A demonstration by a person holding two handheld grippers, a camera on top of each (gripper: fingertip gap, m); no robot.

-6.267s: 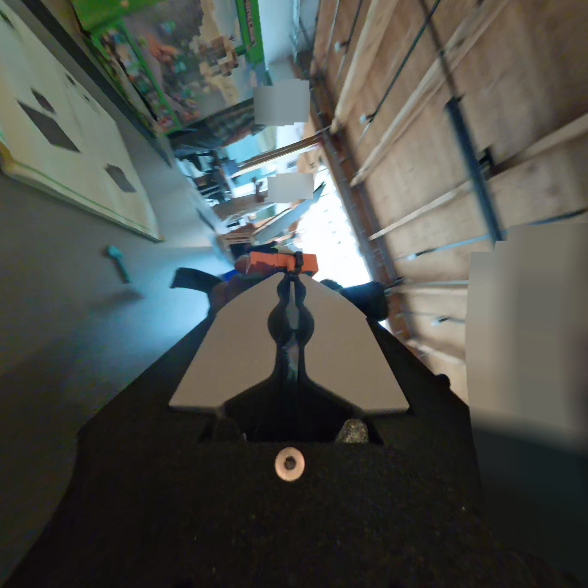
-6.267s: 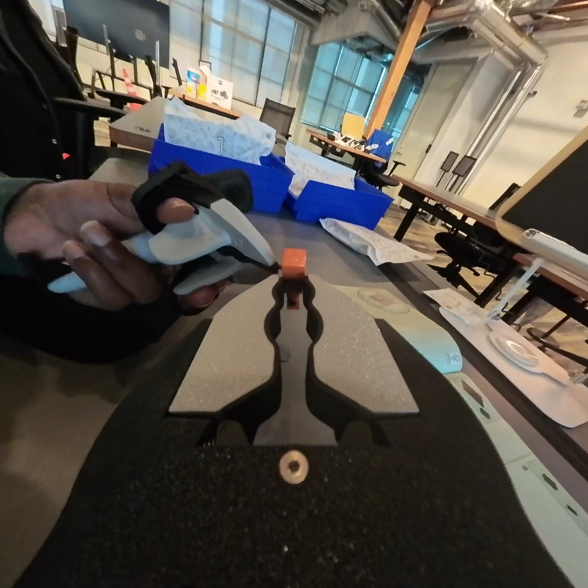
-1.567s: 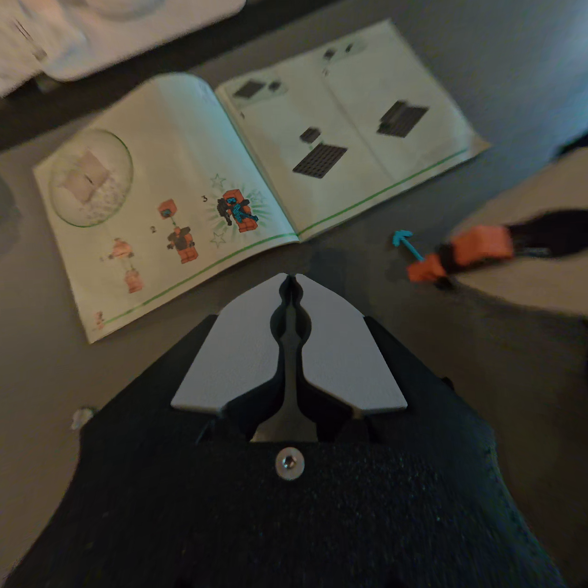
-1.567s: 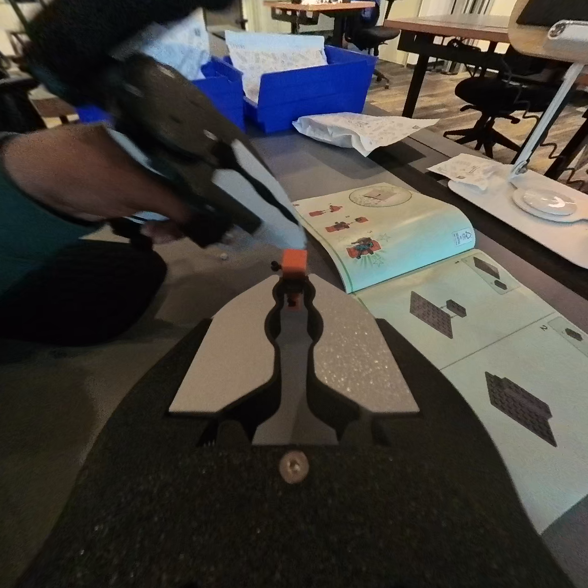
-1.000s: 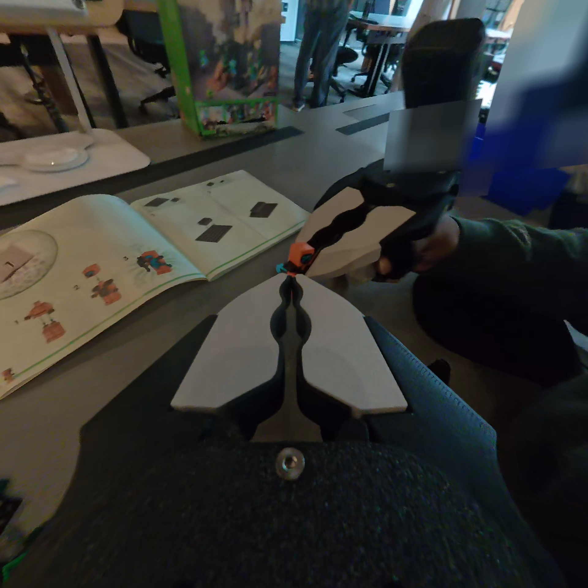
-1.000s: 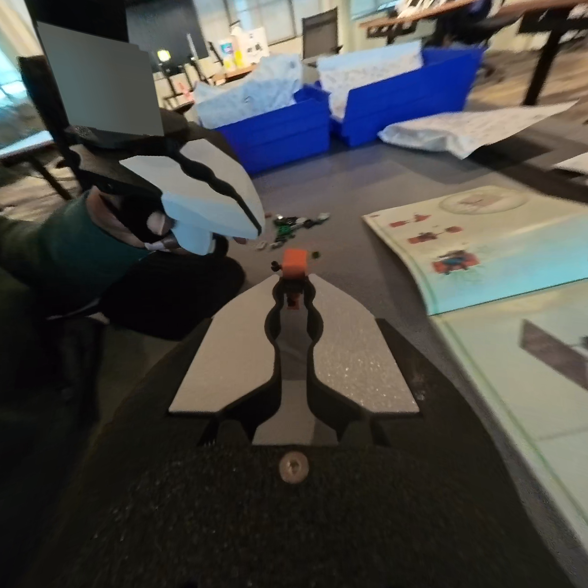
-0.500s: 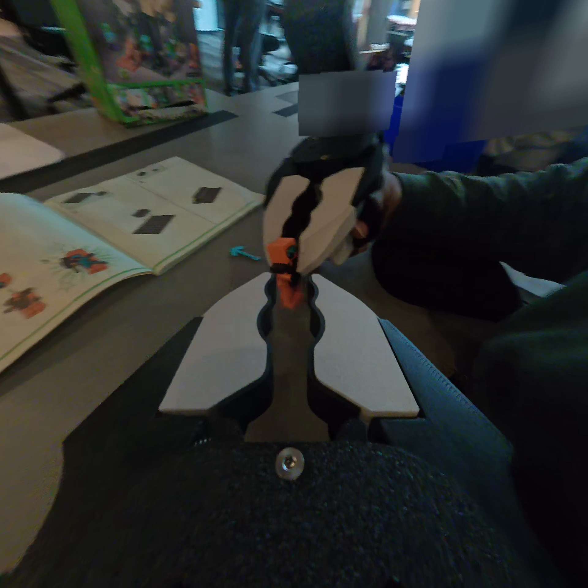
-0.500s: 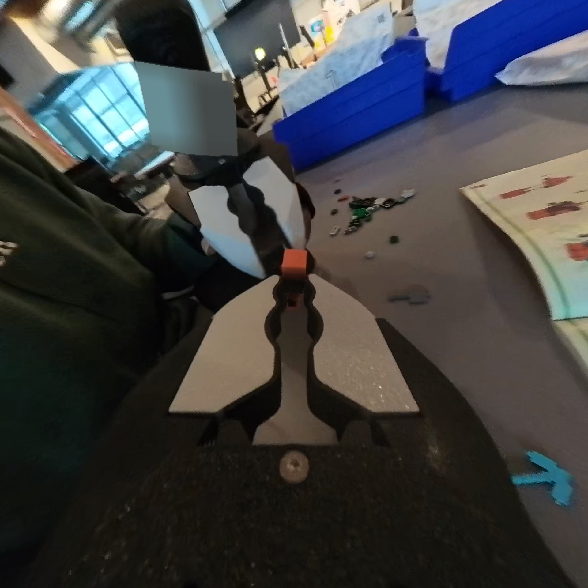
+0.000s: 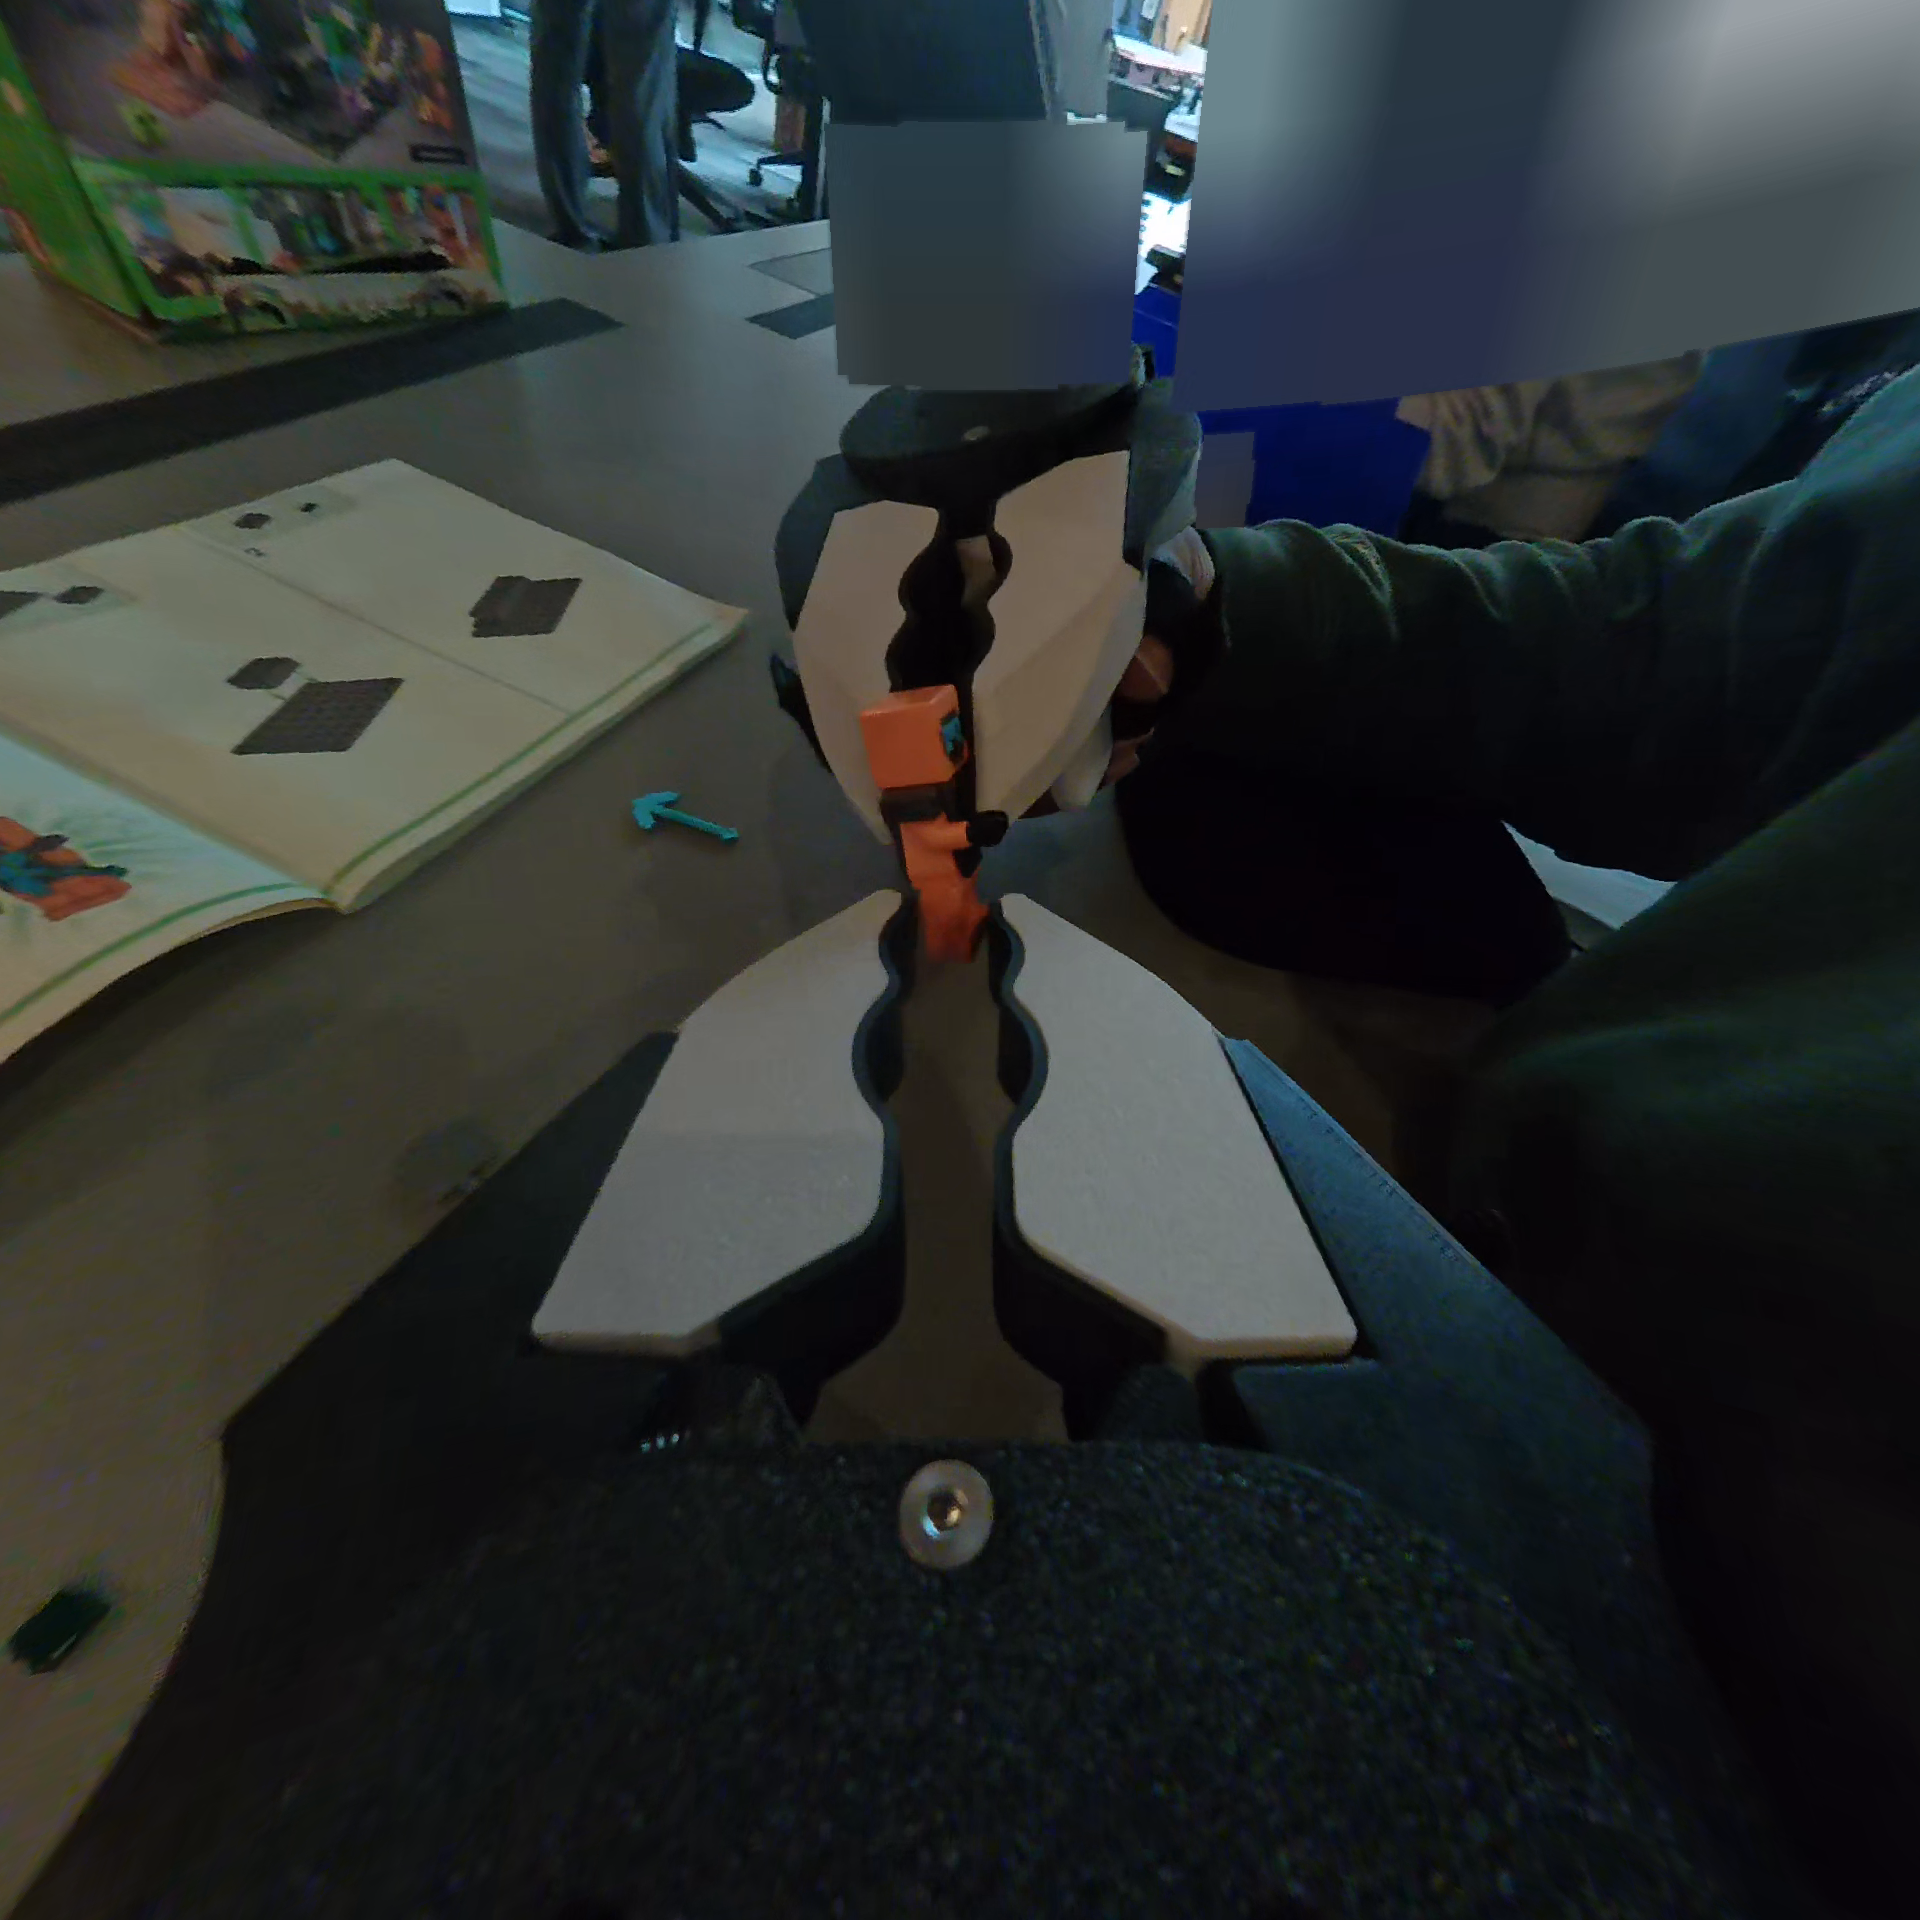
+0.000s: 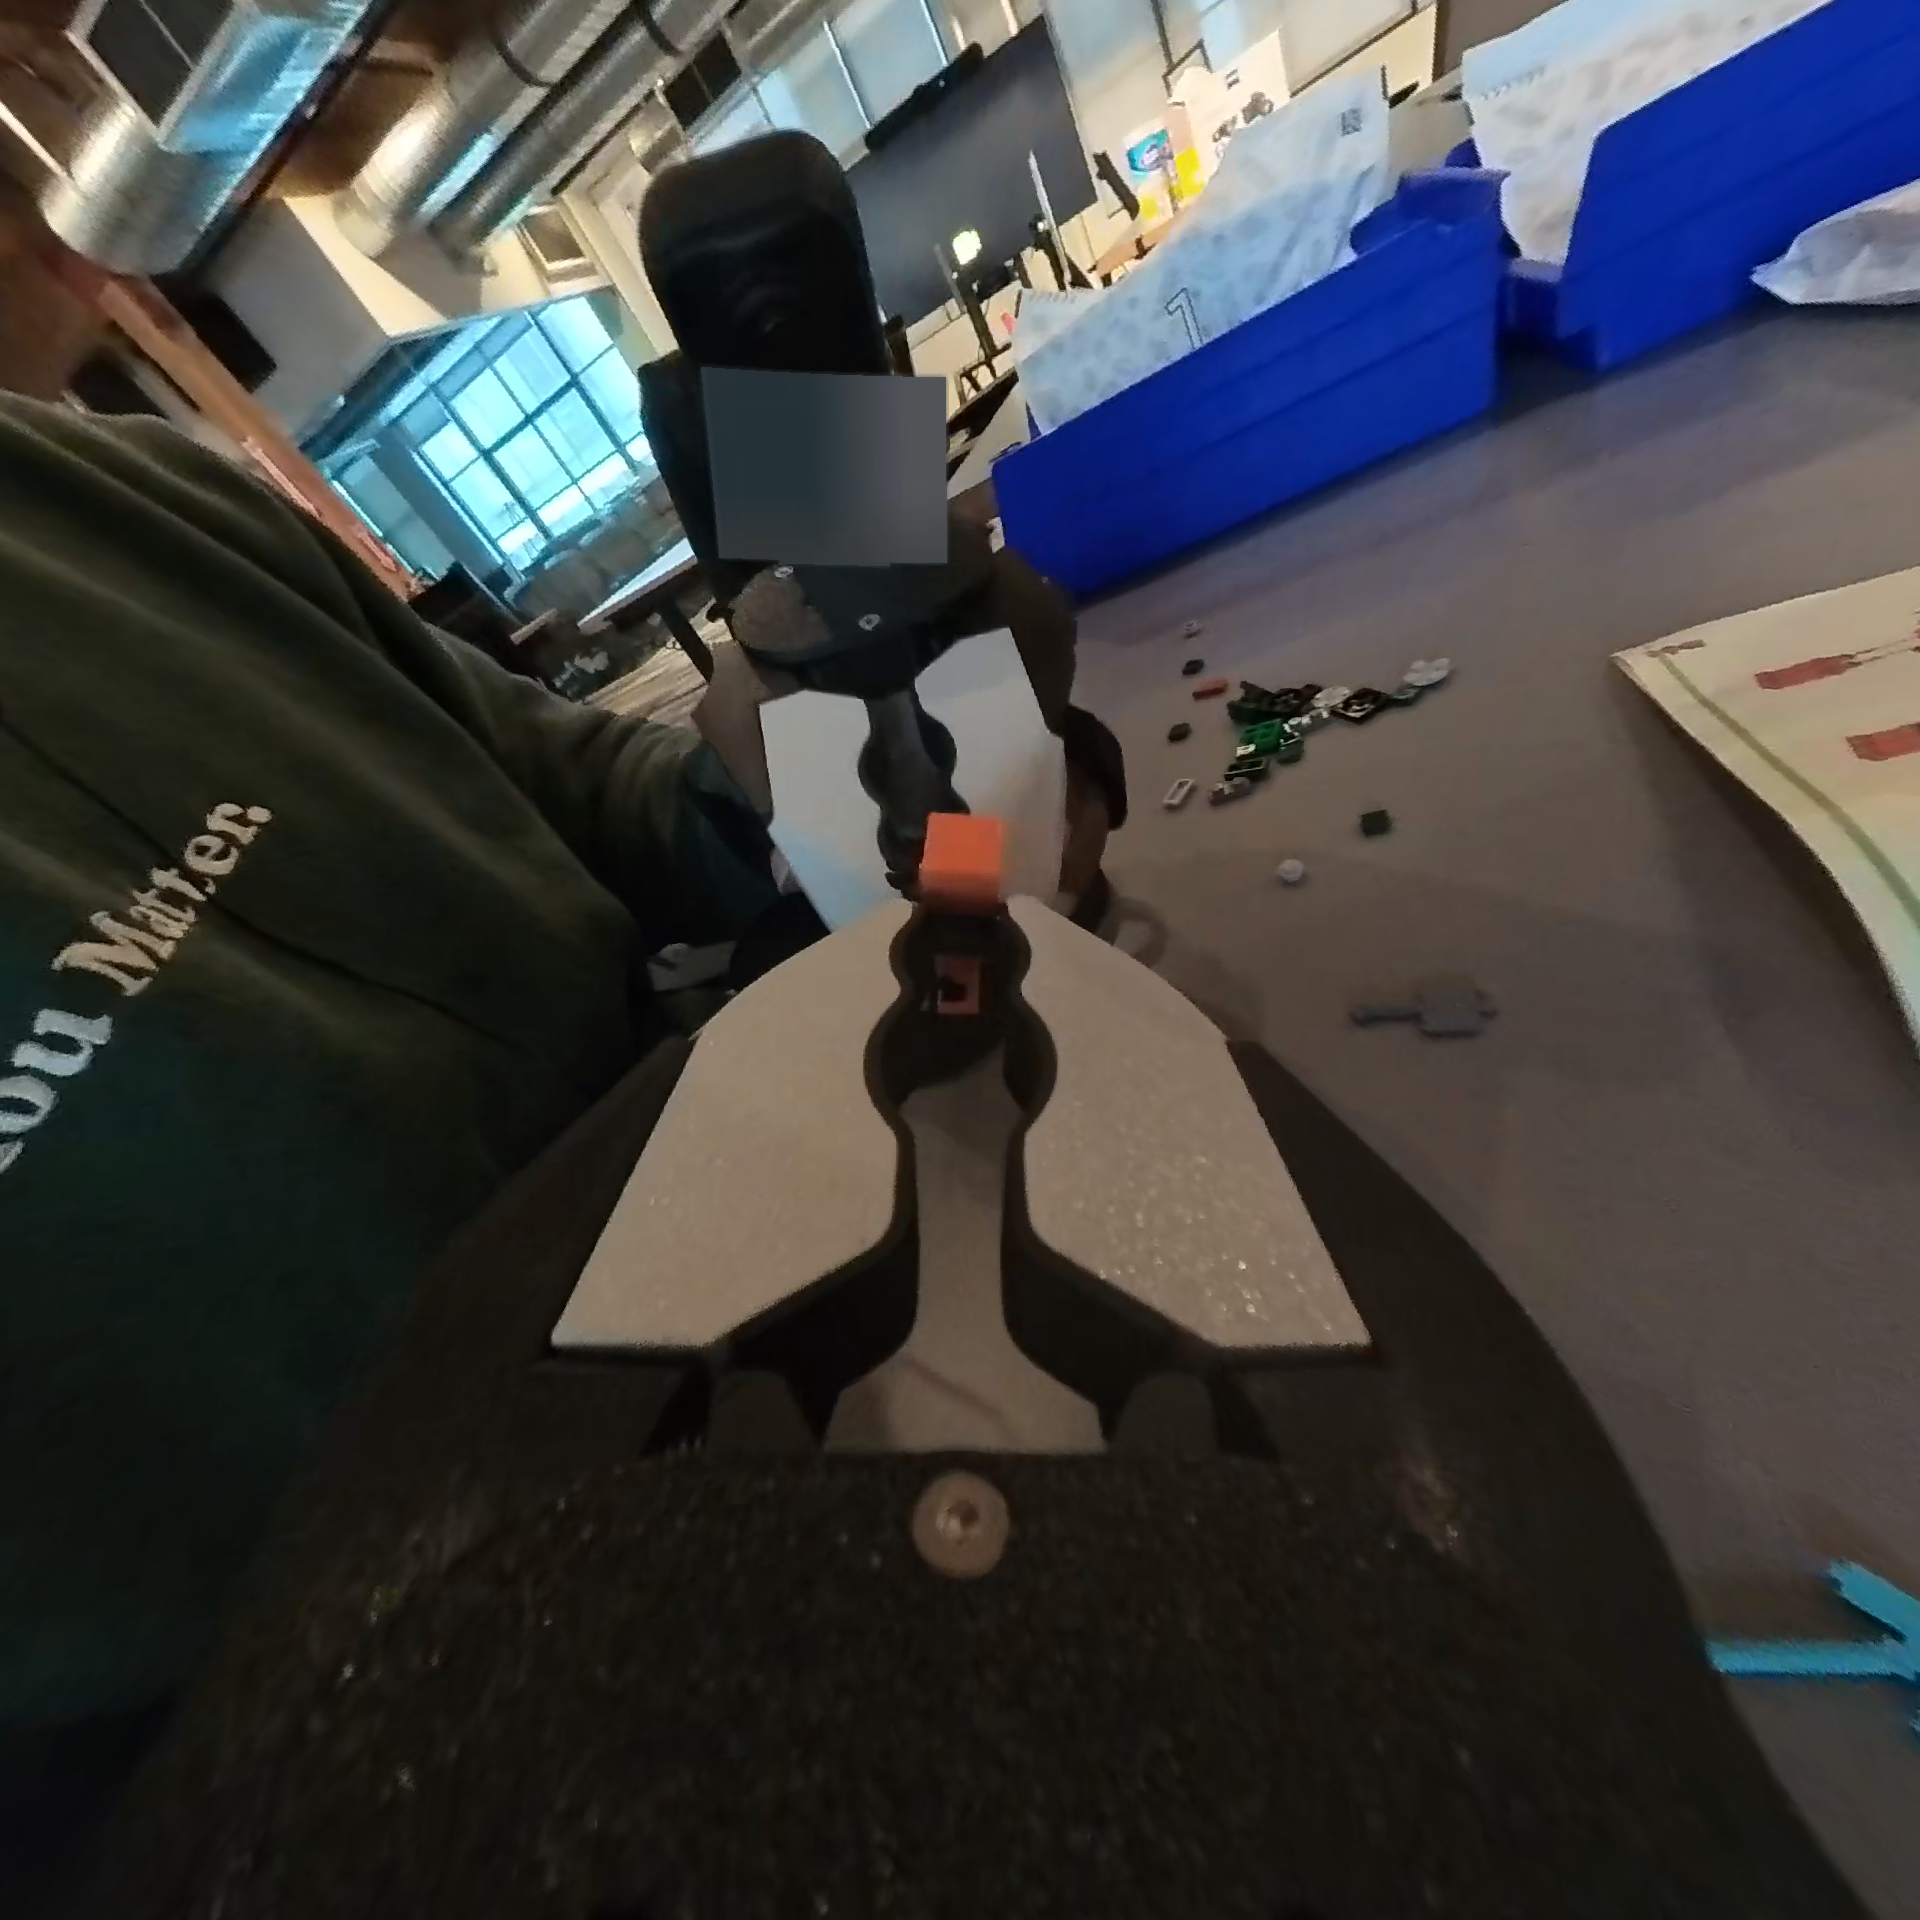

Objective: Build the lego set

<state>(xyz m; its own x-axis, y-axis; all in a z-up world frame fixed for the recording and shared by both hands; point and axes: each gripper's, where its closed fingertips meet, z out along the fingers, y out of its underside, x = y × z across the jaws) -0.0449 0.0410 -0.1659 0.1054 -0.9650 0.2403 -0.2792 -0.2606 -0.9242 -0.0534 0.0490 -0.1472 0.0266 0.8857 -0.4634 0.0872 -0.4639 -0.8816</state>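
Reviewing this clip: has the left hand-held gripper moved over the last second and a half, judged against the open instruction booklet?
Yes. The left hand-held gripper was aimed down over the instruction booklet; the booklet now lies off to its left.

We see the booklet (image 9: 343, 665) lying open on the bench (image 9: 623, 416), the pickaxe (image 9: 681, 816) beside it, the box (image 9: 239, 156) behind.

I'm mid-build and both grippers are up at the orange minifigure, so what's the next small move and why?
Probably close the left gripper on the orange minifigure's legs. The right gripper already pinches its upper half, and the legs sit between the left fingertips, which look a little apart. Once both hold it, the teal pickaxe lying on the table could be fetched.
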